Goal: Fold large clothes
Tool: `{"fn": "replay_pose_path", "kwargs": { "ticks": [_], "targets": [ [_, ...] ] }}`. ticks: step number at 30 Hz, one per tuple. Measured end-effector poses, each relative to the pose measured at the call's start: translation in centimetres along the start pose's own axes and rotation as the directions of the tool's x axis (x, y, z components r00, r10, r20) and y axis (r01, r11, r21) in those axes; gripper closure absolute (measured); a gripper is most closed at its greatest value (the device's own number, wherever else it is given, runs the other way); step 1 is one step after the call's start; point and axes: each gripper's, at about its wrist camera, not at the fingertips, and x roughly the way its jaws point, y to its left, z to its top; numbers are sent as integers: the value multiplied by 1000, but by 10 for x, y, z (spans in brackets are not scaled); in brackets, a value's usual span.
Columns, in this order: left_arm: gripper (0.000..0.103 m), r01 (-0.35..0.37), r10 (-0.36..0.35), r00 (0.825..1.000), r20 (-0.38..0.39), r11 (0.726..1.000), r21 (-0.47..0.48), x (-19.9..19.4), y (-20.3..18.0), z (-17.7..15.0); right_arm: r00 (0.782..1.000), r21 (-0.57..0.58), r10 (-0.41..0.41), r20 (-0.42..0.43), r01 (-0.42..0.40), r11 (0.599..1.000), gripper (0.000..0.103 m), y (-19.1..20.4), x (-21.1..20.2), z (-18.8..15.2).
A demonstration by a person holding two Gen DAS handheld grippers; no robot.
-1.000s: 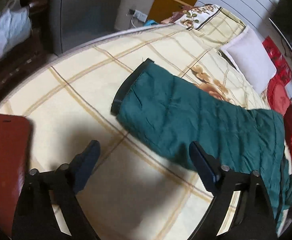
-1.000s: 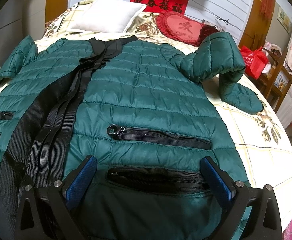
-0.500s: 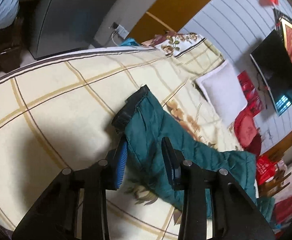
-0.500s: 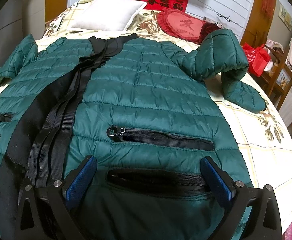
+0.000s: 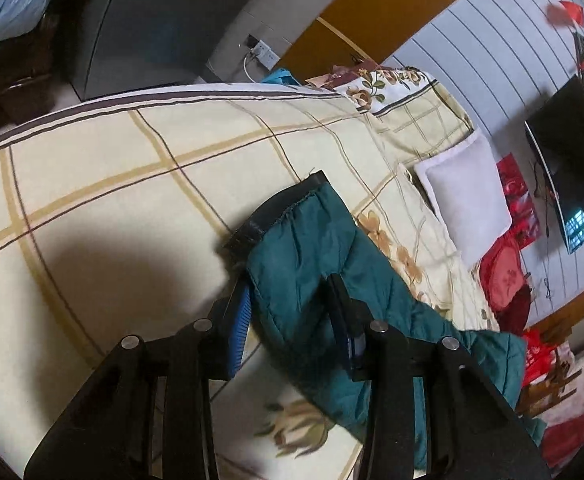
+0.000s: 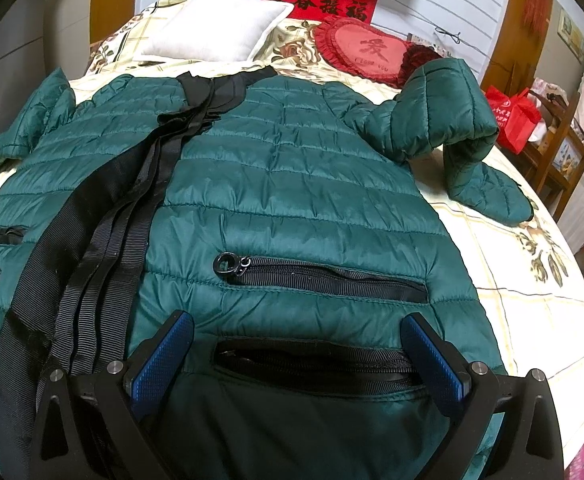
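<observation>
Green puffer jacket (image 6: 292, 184) lies flat on checked bedsheet (image 5: 112, 200), front up. Left gripper (image 5: 292, 300) clamps the sleeve (image 5: 303, 256) near its black cuff (image 5: 276, 212), jaws opening slightly. Right gripper (image 6: 299, 344) hovers over the hem pocket (image 6: 311, 360), jaws wide, nothing held.

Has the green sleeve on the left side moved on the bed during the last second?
Yes. The sleeve, between the left gripper jaws, now rises off the checked bedcover where it lay flat earlier.
</observation>
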Motion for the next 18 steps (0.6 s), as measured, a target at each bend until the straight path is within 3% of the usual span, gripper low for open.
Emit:
{"fn": "replay_pose_path", "kwargs": {
  "ticks": [1,2,3,8,12,15,18],
  "targets": [
    [67,1,-1,1000,0,1000,6,1,-1,0,1000,-1,-1,0,1,1000,0,1,0,0],
    [73,-8,8,1000,0,1000,20,1,-3,-1,1000,-1,-1,0,1,1000,0,0,0,0],
    [94,-18,18,1000,0,999,31,1,-5,-3,1000,-1,0,0,0,1000,0,0,1,0],
    [96,-29,21,997,72,995,99,-31,-27,-9,1000,0,-2,-2,2,1000,0,0,1,1],
    [96,14,-43,991,128,976,217,-80,-71,-20,1000,-4,-8,2,8,1000,0,1,1,1],
    [97,103,-147,984,99,931,350,-112,-128,-47,1000,-2,-6,2,6,1000,0,0,1,1],
    [97,218,-268,962,50,867,449,-135,-193,-88,1000,-1,-5,2,5,1000,0,0,0,1]
  ]
}}
